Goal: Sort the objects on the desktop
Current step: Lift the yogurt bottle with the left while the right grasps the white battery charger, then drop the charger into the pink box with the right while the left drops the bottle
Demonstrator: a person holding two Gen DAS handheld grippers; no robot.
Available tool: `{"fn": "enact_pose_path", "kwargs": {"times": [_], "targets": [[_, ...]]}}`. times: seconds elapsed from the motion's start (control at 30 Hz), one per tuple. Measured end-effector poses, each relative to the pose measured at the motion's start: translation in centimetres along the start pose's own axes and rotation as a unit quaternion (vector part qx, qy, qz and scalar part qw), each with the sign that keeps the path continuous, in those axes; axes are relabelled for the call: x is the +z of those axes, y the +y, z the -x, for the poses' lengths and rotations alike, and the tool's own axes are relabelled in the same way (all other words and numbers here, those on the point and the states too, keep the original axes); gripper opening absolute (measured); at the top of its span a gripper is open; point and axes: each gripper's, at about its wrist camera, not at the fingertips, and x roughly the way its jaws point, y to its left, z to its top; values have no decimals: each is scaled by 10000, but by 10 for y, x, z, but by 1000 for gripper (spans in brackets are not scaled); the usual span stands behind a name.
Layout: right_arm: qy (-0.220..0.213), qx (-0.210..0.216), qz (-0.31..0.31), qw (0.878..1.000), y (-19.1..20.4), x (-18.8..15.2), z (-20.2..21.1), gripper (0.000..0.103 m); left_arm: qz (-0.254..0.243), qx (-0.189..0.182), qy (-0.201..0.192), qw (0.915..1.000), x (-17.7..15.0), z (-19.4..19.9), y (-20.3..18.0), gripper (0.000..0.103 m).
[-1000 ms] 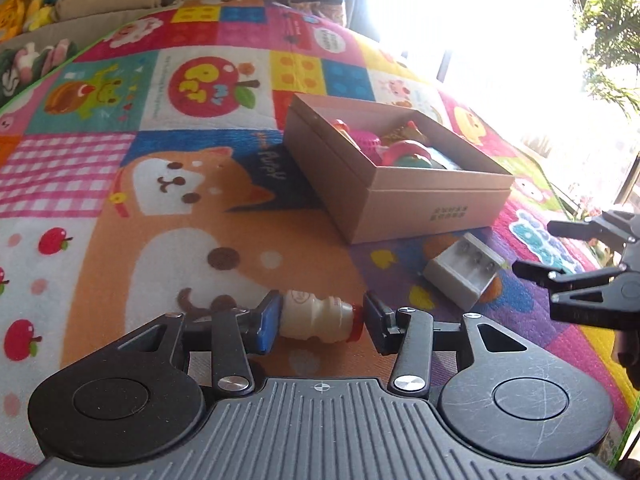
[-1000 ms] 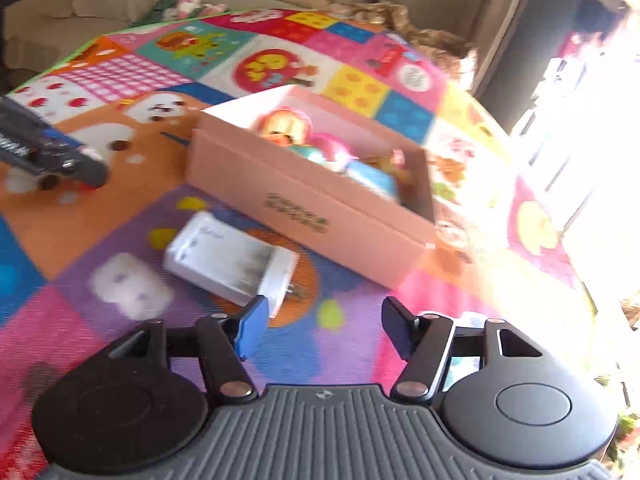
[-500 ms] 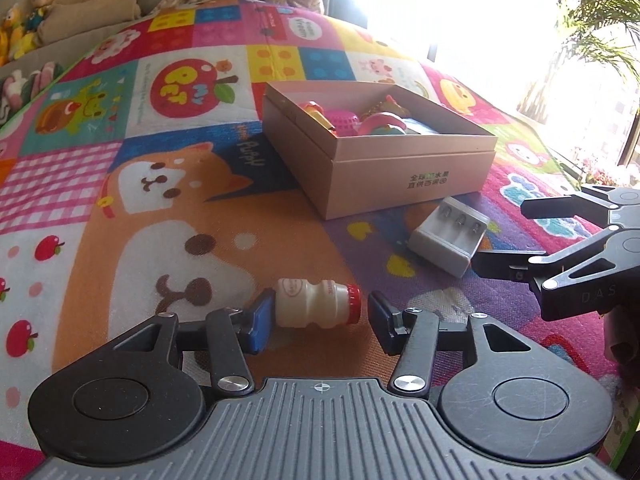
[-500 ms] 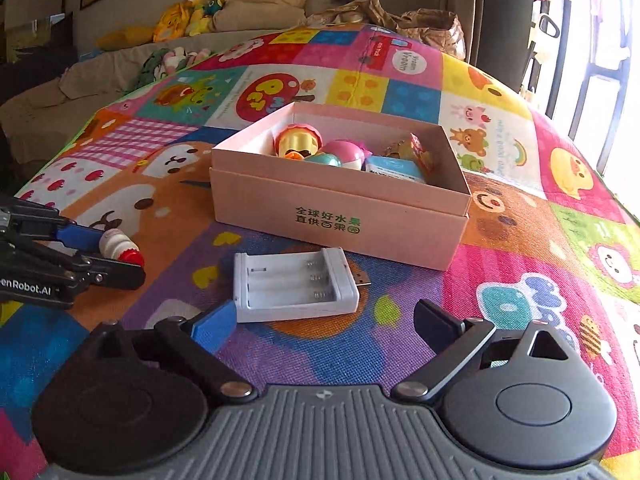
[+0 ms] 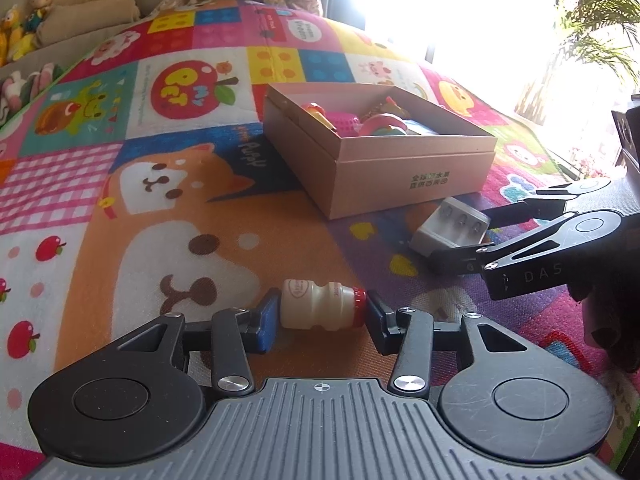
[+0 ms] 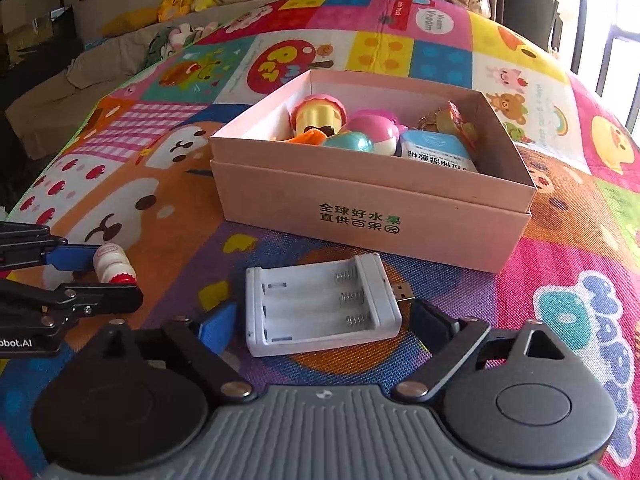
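Right gripper jaws now narrower around battery holder, untouching; left gripper pinching bottle.

Strong daylight enters from the window at the far right edge of the play mat and burns pure white in the left wrist view. Both views are sharp, colours vivid, and the mat's edges bend. The box throws a short shadow.

Colourful cartoon play mat; lying on it: cardboard box, white battery holder, small drink bottle.
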Motion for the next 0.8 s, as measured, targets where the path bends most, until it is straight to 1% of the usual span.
{"fn": "enact_pose_path", "kwargs": {"times": [0.03, 0.07, 0.13, 0.3, 0.4, 0.47, 0.53, 0.63, 0.73, 0.8], "targets": [[16, 10, 53, 10000, 1, 0, 3, 80, -10, 3, 5, 10000, 0, 0, 0, 50], [40, 35, 62, 10000, 2, -1, 6, 79, -19, 1, 10, 10000, 0, 1, 0, 50], [63, 130, 65, 9999, 3, -3, 14, 79, -59, -14, 28, 10000, -1, 2, -2, 49], [-55, 92, 326, 9994, 7, -13, 48, 79, -183, -86, 69, 9998, -1, 11, -10, 48], [-295, 31, 394, 9988, 2, -14, 79, 78, -151, -146, -162, 9996, 8, 24, -16, 48], [-542, -66, 353, 9979, -4, -10, 98, 78, -211, -185, -377, 9989, 19, 34, -20, 48], [-890, -200, 306, 9954, -11, -2, 119, 78, -398, -154, -665, 9969, 37, 42, -28, 48], [-1467, -417, 240, 9880, -21, 17, 149, 78, -677, -129, -1152, 9910, 71, 47, -39, 48], [-1877, -631, 240, 9799, -29, 39, 166, 78, -709, -99, -1349, 9883, 104, 33, -41, 48], [-2020, -782, 228, 9760, -35, 57, 169, 78, -661, -94, -1406, 9878, 124, 19, -39, 48]]}}
